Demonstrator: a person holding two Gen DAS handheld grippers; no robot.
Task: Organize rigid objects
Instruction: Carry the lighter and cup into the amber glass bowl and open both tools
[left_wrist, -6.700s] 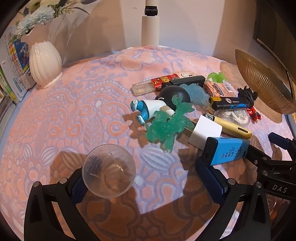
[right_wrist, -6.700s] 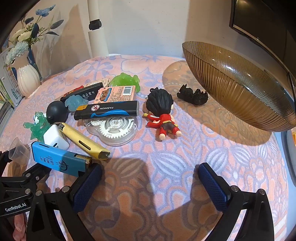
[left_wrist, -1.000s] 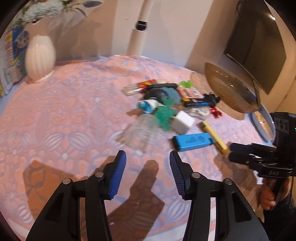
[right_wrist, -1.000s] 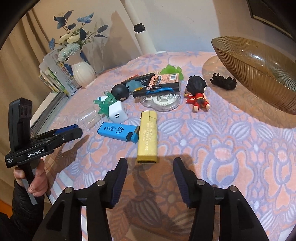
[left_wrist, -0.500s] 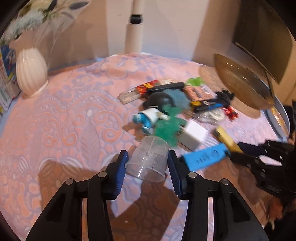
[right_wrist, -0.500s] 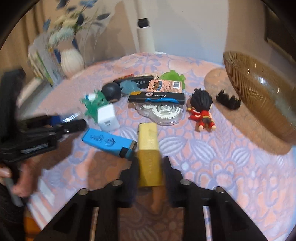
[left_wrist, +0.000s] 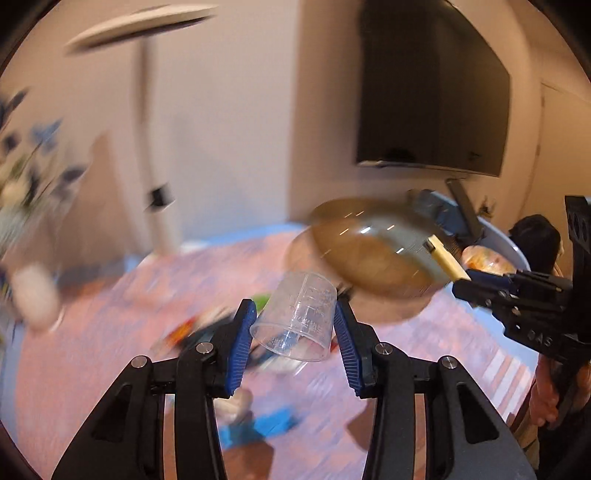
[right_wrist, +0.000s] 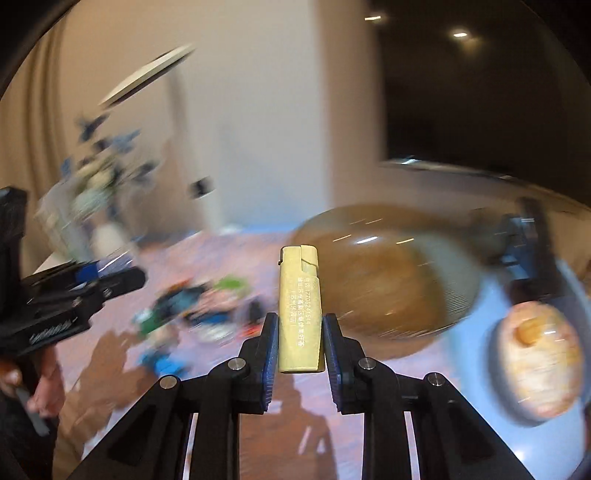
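My left gripper (left_wrist: 293, 319) is shut on a clear plastic measuring cup (left_wrist: 297, 315), held tilted in the air above the table. My right gripper (right_wrist: 299, 341) is shut on a yellow lighter (right_wrist: 299, 308), held upright and lifted; it also shows in the left wrist view (left_wrist: 445, 260), in front of the brown glass bowl (left_wrist: 369, 258). The brown bowl (right_wrist: 373, 269) lies ahead of both grippers. The remaining toys and lighters (right_wrist: 195, 306) lie blurred on the pink cloth below.
Both views are motion-blurred. A white vase with flowers (left_wrist: 31, 295) stands at far left. A blue plate with a round dish (right_wrist: 535, 354) sits right of the bowl. A dark screen (left_wrist: 432, 92) hangs on the wall. A blue lighter (left_wrist: 273, 424) lies near the front.
Both grippers have risen off the table and swung toward the brown bowl. The left lifted the cup, the right lifted the yellow lighter it closed on.
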